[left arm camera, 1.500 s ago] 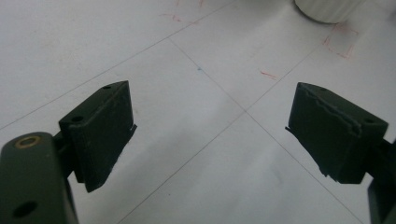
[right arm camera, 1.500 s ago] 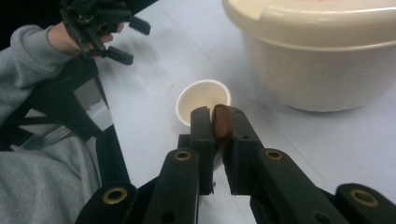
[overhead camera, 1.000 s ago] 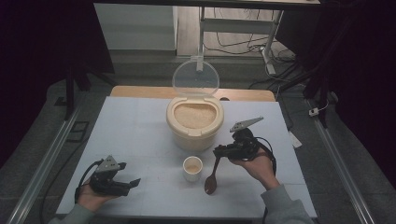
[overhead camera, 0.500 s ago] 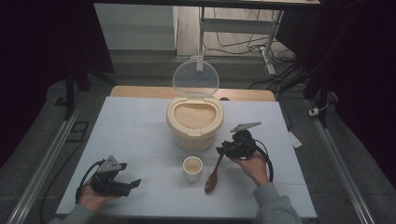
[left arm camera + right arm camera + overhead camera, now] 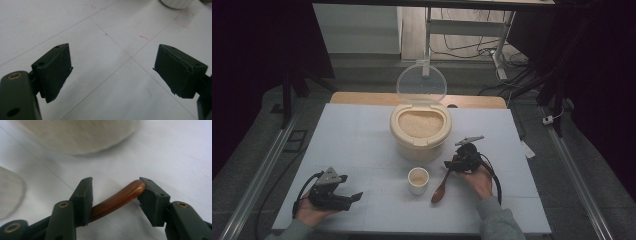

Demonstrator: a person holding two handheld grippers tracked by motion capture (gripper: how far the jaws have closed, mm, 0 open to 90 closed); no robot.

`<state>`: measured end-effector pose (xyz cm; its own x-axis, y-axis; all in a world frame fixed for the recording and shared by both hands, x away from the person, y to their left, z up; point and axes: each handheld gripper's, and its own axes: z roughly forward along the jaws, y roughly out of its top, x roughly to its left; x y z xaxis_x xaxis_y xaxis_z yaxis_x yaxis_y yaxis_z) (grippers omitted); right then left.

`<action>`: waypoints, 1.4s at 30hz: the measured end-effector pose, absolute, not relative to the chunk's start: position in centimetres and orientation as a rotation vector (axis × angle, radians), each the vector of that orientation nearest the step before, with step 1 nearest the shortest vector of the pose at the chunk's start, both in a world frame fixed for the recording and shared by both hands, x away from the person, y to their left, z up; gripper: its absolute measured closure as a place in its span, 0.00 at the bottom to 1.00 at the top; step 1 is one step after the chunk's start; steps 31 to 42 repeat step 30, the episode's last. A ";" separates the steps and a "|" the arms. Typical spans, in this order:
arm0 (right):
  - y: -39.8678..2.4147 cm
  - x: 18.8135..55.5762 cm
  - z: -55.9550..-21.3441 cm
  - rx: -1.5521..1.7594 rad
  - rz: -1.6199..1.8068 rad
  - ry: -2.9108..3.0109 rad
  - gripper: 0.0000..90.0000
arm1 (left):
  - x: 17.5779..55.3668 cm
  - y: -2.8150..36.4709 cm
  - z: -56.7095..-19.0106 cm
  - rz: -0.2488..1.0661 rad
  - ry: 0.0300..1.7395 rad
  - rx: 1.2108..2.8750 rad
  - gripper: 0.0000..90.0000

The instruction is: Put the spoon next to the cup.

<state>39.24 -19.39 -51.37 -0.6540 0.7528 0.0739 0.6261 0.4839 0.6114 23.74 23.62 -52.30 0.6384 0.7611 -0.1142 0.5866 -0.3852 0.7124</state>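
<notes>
We start at the right gripper (image 5: 115, 192), whose jaws have just been opening: in its own view they stand apart with the brown spoon (image 5: 117, 199) lying slantwise between them, the handle's rounded end resting against the inner face of one jaw while the shaft passes beside the other, so we see no clamping. That close view gives us the gap and the glossy handle, which the high view is too far off to show; there the right gripper (image 5: 457, 164) sits low over the table (image 5: 362, 135), at the top of the spoon (image 5: 441, 190), whose bowl lies on the table toward the person, just right of the cup (image 5: 418, 180). The high view alone shows us the spoon's full length, running from the gripper down to its bowl, and the right hand (image 5: 479, 180) behind the gripper. Just beyond the gripper stands the rice bin (image 5: 420, 131), lid up, grain showing inside; in the right gripper view it is a pale blurred wall. Well apart, at the table's left near edge, the left gripper (image 5: 354, 197) rests in the left hand (image 5: 312, 212). Its own view shows the left gripper (image 5: 112, 72) with jaws wide apart over bare table and nothing between them, the cup's base (image 5: 176, 3) at the top edge.
</notes>
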 end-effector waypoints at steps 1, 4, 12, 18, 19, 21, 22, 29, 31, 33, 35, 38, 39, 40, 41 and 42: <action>-19.4 39.2 -51.5 1.178 0.897 2.516 0.49 | 23.7 23.6 -52.3 0.299 1.046 2.111 0.16; -19.5 39.1 -51.5 1.192 0.903 2.478 0.43 | 23.7 23.6 -52.3 0.299 1.048 2.112 0.16; -23.4 34.9 -48.4 1.075 1.144 2.340 0.44 | 23.7 23.9 -52.3 0.310 1.062 2.095 0.16; -26.2 30.8 -47.5 0.901 1.233 2.348 0.44 | 23.6 23.8 -52.1 0.328 1.057 2.079 0.15; -26.7 30.3 -47.5 0.884 1.246 2.344 0.44 | 23.6 23.8 -52.1 0.328 1.056 2.078 0.15; -27.5 29.3 -47.5 0.855 1.249 2.339 0.44 | 23.6 23.7 -52.0 0.332 1.048 2.076 0.15; -27.9 29.0 -47.6 0.844 1.246 2.337 0.44 | 23.6 23.6 -52.0 0.333 1.044 2.074 0.15; -29.1 27.8 -48.1 0.819 1.271 2.322 0.42 | 23.6 23.6 -51.7 0.345 1.031 2.052 0.14; -29.2 27.8 -48.2 0.812 1.270 2.322 0.42 | 23.6 23.6 -51.7 0.345 1.031 2.050 0.14; -29.2 27.8 -48.2 0.812 1.270 2.322 0.42 | 23.6 23.6 -51.7 0.345 1.031 2.050 0.14; -29.2 27.8 -48.2 0.812 1.270 2.322 0.42 | 23.6 23.6 -51.7 0.345 1.031 2.050 0.14; -29.2 27.8 -48.2 0.812 1.270 2.322 0.42 | 23.6 23.6 -51.7 0.345 1.031 2.050 0.14; -29.2 27.8 -48.2 0.812 1.270 2.322 0.42 | 23.6 23.6 -51.7 0.345 1.031 2.050 0.14; -29.2 27.8 -48.2 0.812 1.270 2.322 0.42 | 23.6 23.6 -51.7 0.345 1.031 2.050 0.14; -29.2 27.8 -48.2 0.812 1.270 2.322 0.42 | 23.6 23.6 -51.7 0.345 1.031 2.050 0.14; -29.2 27.8 -48.2 0.812 1.270 2.322 0.42 | 23.6 23.6 -51.7 0.345 1.031 2.050 0.14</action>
